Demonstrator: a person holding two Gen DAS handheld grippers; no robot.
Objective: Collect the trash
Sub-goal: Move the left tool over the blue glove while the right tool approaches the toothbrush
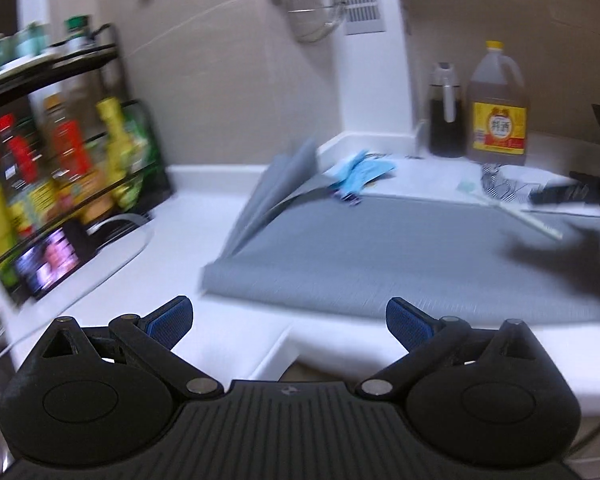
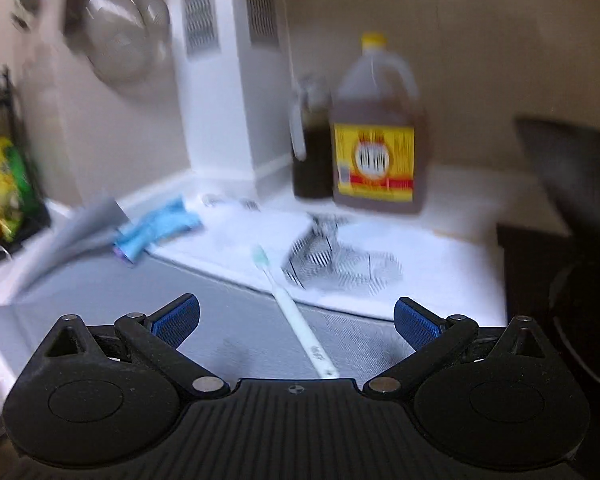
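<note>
Both grippers, left (image 1: 289, 322) and right (image 2: 296, 320), hover level over the grey mat (image 1: 380, 256), fingers spread wide, empty.

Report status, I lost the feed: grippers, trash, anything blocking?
Left gripper open, empty. Right gripper open, empty, over toothbrush. Blue wrapper and black-and-white wrapper uncollected on counter. Nothing blocking.
</note>
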